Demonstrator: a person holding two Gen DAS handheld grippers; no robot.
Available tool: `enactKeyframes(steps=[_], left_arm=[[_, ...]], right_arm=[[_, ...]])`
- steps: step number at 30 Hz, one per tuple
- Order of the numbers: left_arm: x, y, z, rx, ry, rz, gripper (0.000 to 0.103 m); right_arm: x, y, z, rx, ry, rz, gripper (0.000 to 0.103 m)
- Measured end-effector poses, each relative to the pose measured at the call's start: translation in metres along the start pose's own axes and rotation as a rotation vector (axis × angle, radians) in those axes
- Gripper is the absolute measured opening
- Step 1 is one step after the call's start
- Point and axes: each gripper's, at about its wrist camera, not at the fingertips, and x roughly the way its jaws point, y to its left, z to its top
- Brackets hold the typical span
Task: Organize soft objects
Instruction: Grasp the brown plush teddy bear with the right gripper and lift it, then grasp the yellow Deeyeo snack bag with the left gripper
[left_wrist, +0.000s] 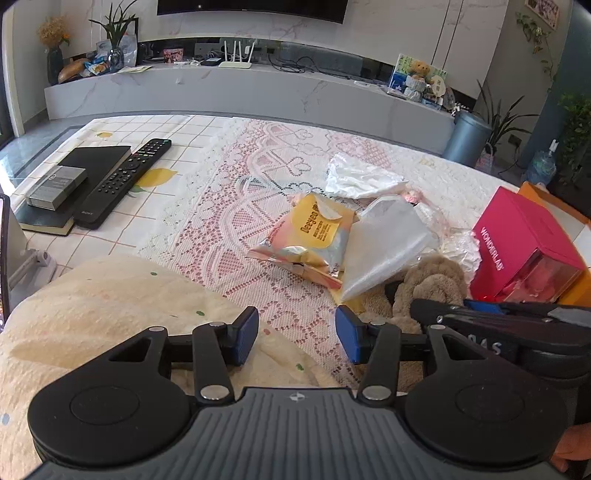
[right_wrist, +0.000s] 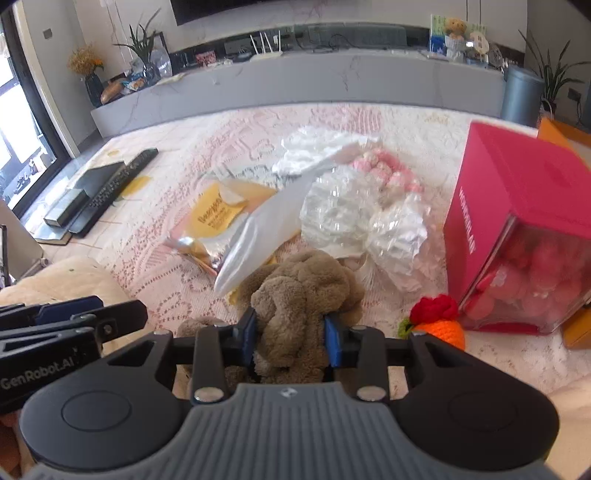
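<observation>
Nearest the right wrist camera, the right gripper (right_wrist: 290, 334) has its blue pads pressed into the brown plush toy (right_wrist: 303, 291), one on either side of the fluffy body, so it grips the toy. The toy lies on the lace tablecloth (right_wrist: 166, 288), and serves as the landmark here. Just beyond the toy, touching its far edge, lies a white pouch (right_wrist: 258, 240), tilted and overlapping a yellow snack packet (right_wrist: 218, 214). Behind the toy to the right sit crinkled clear plastic bags (right_wrist: 340, 214), and past those a pink knitted item (right_wrist: 384, 170), though blur makes its shape hard to tell. Right of the toy, near it, is a small red and orange crocheted piece (right_wrist: 439, 317), with the pink box (right_wrist: 517, 206) just beyond that. Far to the left of the toy rest a black remote (left_wrist: 125, 181) and a dark book (left_wrist: 92, 162).

The left gripper (left_wrist: 297, 334) hangs left of the toy with its jaws apart and nothing between them, over the edge of a cream blanket (left_wrist: 110, 302)
</observation>
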Motion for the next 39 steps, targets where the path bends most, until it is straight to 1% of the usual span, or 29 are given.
enactKeyframes(steps=[3,5,7,10,11,13,15,17,18,20,22,25,28,29,32,36,37,39], left_arm=[[-0.005,0.004,0.004,-0.017,-0.010,-0.035,0.057],[-0.010,0.009,0.009,-0.030,-0.030,-0.059,0.057],[-0.014,0.015,0.018,-0.035,-0.058,-0.050,0.057],[-0.013,0.023,0.036,-0.014,-0.095,0.004,0.057],[-0.011,0.025,0.042,-0.005,-0.097,0.015,0.060],[-0.002,0.029,0.053,0.018,-0.094,0.000,0.066],[0.010,0.025,0.061,0.055,-0.078,-0.011,0.068],[0.024,0.018,0.065,0.097,-0.069,-0.005,0.073],[0.032,0.013,0.067,0.124,-0.063,-0.006,0.075],[0.047,0.001,0.066,0.191,-0.038,-0.013,0.082],[0.063,-0.008,0.064,0.243,-0.002,-0.026,0.083],[0.085,-0.011,0.061,0.260,0.060,-0.030,0.084],[0.101,-0.008,0.059,0.250,0.117,-0.026,0.085],[0.105,-0.007,0.058,0.252,0.125,-0.015,0.087],[0.110,-0.012,0.059,0.272,0.132,-0.012,0.088],[0.122,-0.024,0.056,0.342,0.140,0.017,0.089],[0.125,-0.024,0.055,0.347,0.139,0.021,0.089],[0.129,-0.022,0.055,0.325,0.145,0.020,0.090]], right_arm=[[-0.018,-0.002,0.008,-0.022,-0.043,0.006,0.036],[-0.032,-0.003,0.016,-0.044,-0.074,0.004,0.036],[-0.043,-0.005,0.024,-0.072,-0.106,-0.004,0.036],[-0.056,-0.008,0.039,-0.096,-0.154,-0.010,0.037],[-0.061,-0.008,0.045,-0.103,-0.176,-0.009,0.037],[-0.068,-0.007,0.057,-0.120,-0.221,-0.009,0.037],[-0.068,-0.004,0.067,-0.144,-0.255,-0.009,0.037],[-0.058,-0.002,0.074,-0.153,-0.249,-0.007,0.037],[-0.050,-0.002,0.076,-0.156,-0.238,-0.004,0.037],[-0.030,0.001,0.077,-0.178,-0.203,-0.020,0.037],[-0.010,0.002,0.072,-0.203,-0.162,-0.040,0.037],[0.012,0.001,0.059,-0.227,-0.112,-0.070,0.037],[0.023,-0.005,0.051,-0.228,-0.090,-0.078,0.038],[0.025,-0.005,0.049,-0.231,-0.092,-0.076,0.039],[0.028,-0.005,0.049,-0.239,-0.094,-0.073,0.040],[0.030,-0.005,0.051,-0.225,-0.088,-0.070,0.041],[0.031,-0.006,0.051,-0.225,-0.086,-0.071,0.041],[0.032,-0.007,0.050,-0.222,-0.084,-0.070,0.041]])
